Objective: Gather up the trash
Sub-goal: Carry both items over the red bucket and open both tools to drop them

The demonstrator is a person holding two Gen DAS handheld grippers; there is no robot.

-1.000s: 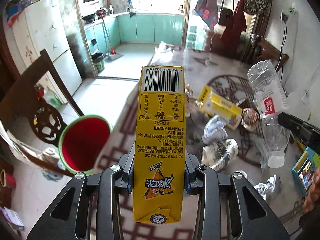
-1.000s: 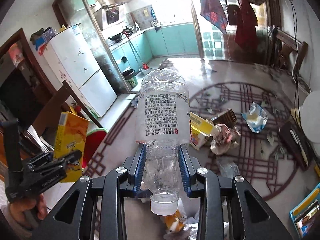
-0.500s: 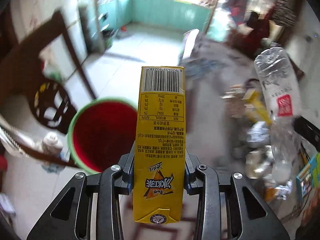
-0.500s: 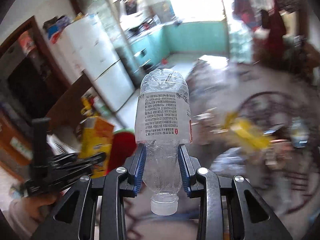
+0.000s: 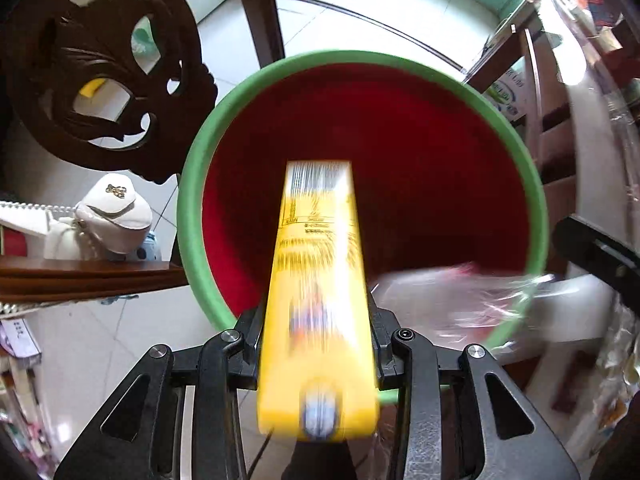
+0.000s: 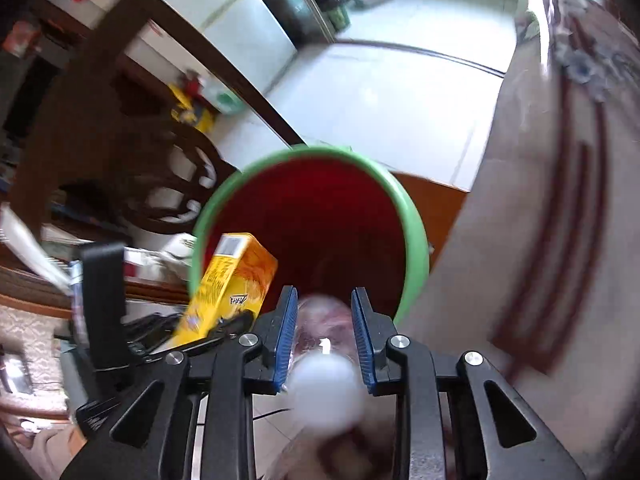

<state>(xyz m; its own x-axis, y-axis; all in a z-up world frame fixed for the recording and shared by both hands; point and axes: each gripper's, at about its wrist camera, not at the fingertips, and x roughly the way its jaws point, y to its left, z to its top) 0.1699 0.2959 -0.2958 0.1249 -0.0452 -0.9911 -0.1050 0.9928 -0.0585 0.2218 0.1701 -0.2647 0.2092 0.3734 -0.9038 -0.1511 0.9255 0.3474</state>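
Observation:
A red bin with a green rim (image 5: pixel 188 184) stands on the floor below both grippers; it also shows in the right wrist view (image 6: pixel 416 232). My left gripper (image 5: pixel 318 344) has a yellow drink carton (image 5: pixel 318 280) between its fingers, blurred by motion, pointing down into the bin. The carton also shows in the right wrist view (image 6: pixel 228 288). My right gripper (image 6: pixel 324 336) has opened wider than the clear plastic bottle (image 6: pixel 324 376), which is blurred and sliding between the blue pads over the bin. The bottle appears as a blur in the left wrist view (image 5: pixel 452 304).
A dark carved wooden chair (image 5: pixel 104 64) stands left of the bin, with a white bag (image 5: pixel 112 216) on its seat. The table edge with its patterned cloth (image 6: pixel 560 220) is right of the bin. White tiled floor (image 6: pixel 380 92) lies beyond.
Both grippers swung left from the table to above the red bin and tilted down. The right jaws have opened and the bottle is slipping out. The carton looks blurred between the left fingers.

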